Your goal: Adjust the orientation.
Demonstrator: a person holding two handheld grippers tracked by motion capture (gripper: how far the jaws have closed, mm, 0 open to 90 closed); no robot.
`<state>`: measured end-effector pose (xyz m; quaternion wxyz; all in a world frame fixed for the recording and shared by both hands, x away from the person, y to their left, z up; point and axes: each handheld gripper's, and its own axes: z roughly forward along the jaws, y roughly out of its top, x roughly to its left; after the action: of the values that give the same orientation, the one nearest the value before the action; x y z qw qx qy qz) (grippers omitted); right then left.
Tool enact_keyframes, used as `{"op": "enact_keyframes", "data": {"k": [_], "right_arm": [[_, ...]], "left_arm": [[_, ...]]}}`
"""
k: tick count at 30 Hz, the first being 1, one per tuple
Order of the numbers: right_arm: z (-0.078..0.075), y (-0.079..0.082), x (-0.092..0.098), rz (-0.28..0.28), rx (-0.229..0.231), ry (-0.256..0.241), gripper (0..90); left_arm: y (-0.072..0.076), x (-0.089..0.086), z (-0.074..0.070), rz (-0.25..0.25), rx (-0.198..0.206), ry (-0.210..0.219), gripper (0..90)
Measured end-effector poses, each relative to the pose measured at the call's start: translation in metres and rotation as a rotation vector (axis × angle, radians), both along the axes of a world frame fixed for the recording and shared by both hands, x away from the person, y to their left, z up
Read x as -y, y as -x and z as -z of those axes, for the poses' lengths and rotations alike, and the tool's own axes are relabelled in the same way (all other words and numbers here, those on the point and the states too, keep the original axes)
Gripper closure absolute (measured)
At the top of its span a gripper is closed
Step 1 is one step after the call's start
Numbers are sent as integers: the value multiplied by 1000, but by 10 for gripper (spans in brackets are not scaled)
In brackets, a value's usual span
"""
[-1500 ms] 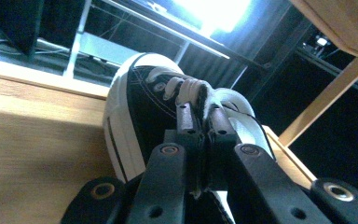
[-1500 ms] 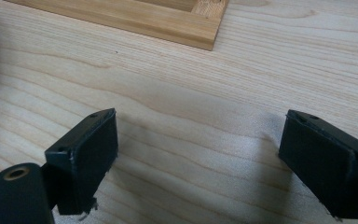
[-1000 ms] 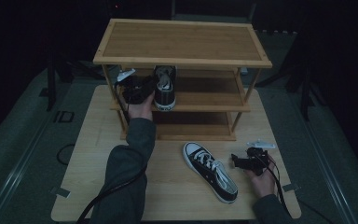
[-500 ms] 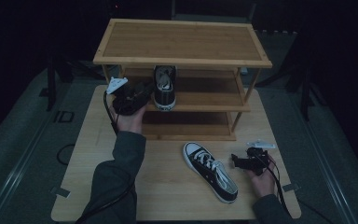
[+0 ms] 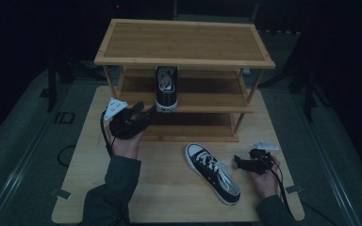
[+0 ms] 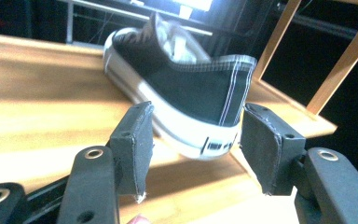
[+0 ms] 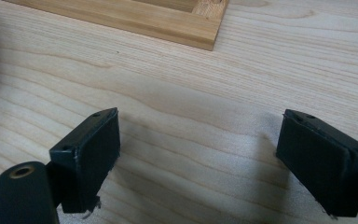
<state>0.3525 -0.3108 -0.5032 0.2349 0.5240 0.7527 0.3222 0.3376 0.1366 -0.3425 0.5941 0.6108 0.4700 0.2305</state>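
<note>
In the high view, a bamboo shoe rack (image 5: 184, 42) stands at the twelve o'clock end of the wooden table (image 5: 169, 197). One black sneaker (image 5: 166, 89) sits on the middle shelf, heel facing the person. The left gripper (image 5: 143, 113) hovers just off that shelf's edge, at about eight o'clock from the shoe's heel, jaws spread and empty. A second black sneaker (image 5: 213, 172) lies on the table at five o'clock from the rack, toe pointing to eleven. The right gripper (image 5: 238, 162) rests at three o'clock of it, near but apart.

In the left gripper view, the spread jaws frame the shelved sneaker's (image 6: 182, 93) heel without touching it.

In the right gripper view, the jaws stand wide apart over bare table (image 7: 191, 93), with the rack's base (image 7: 135, 18) at twelve o'clock.
</note>
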Motion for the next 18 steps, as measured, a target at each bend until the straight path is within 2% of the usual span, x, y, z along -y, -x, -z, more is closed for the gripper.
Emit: {"op": "enact_keyframes", "data": {"k": [1, 6, 8, 9, 11, 13, 14, 15, 16, 17, 18], "right_arm": [[0, 0, 0, 0, 0, 0, 128], [-1, 1, -1, -6, -13, 4, 147], [-4, 3, -1, -6, -18, 10, 262], [-6, 5, -1, -4, -18, 9, 335], [-7, 8, -2, -11, -10, 6, 403], [-10, 12, -2, -28, 11, -8, 443], [-10, 12, -2, -28, 11, -8, 443], [-17, 17, -4, -40, 40, -24, 479], [-17, 17, -4, -40, 40, -24, 479], [-24, 23, -5, -53, 65, -46, 513], [-26, 25, -5, -62, 69, -55, 526]], "left_arm": [[0, 0, 0, 0, 0, 0, 444], [8, -3, 21, 8, -37, -61, 443], [10, -4, 26, 7, -44, -64, 443], [12, -4, 36, 12, -61, -72, 444], [13, -4, 46, 19, -81, -91, 444], [15, -6, 57, 20, -101, -95, 445], [15, -6, 57, 20, -101, -95, 445], [15, -8, 65, 11, -120, -100, 446], [15, -8, 65, 11, -120, -100, 446], [14, -11, 72, 6, -140, -109, 446], [14, -11, 72, 6, -140, -109, 446]]}}
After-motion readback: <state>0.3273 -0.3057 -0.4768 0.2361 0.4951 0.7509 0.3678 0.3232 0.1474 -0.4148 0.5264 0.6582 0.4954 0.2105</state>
